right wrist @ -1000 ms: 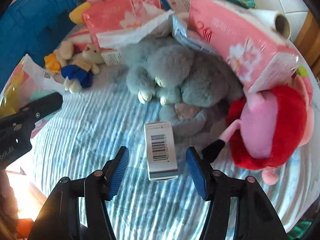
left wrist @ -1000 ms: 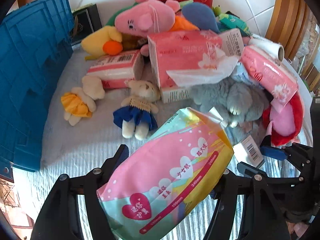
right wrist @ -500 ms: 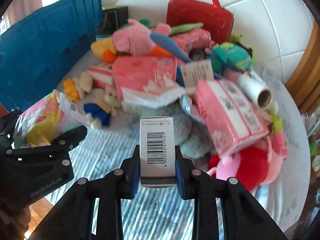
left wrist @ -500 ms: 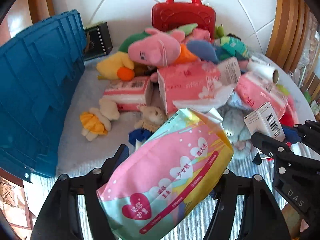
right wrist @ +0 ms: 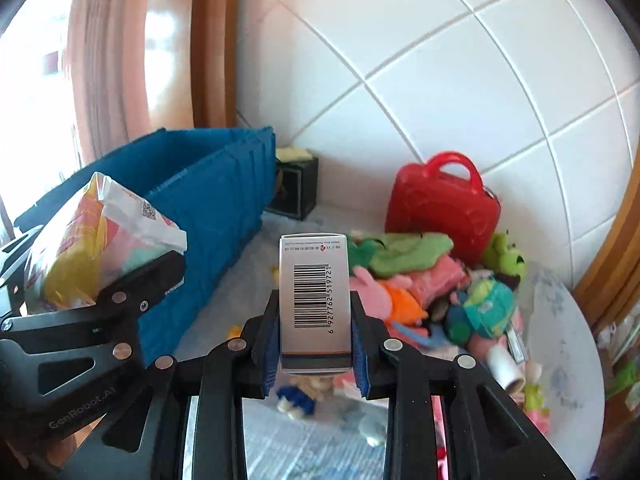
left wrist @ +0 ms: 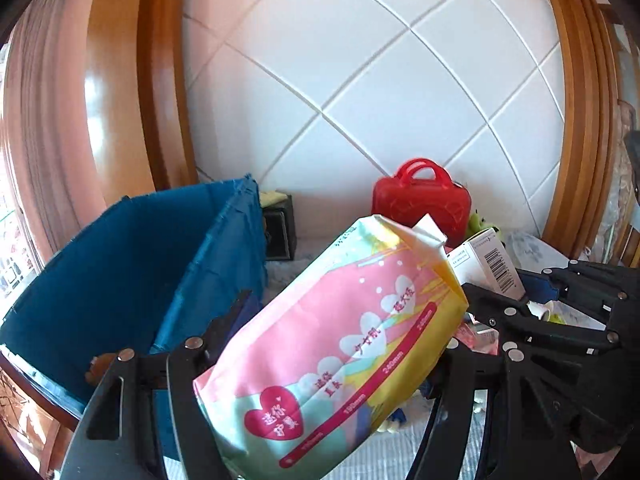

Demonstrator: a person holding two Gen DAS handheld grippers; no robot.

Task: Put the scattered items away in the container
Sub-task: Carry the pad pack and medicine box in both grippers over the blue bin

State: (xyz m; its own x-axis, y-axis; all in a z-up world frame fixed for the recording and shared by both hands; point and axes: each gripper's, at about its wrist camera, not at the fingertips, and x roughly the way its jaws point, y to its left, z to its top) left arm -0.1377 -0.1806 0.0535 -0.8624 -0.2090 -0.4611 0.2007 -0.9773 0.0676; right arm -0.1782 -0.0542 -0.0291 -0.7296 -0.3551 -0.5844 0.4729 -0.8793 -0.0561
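Blue crate far left; our left gripper clamps one pink pack, right gripper one barcoded box.

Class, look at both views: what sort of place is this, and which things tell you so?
Probably a home, a tiled corner with wooden trim: the white tiled wall, a heap of plush toys on a cloth-covered table, and a blue storage crate.

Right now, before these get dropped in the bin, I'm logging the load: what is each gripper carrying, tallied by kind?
Soft pink-and-yellow packet, in the left gripper: 1
Small barcoded box, in the right gripper: 1
Total carried: 2
Both are held up beside the blue crate.
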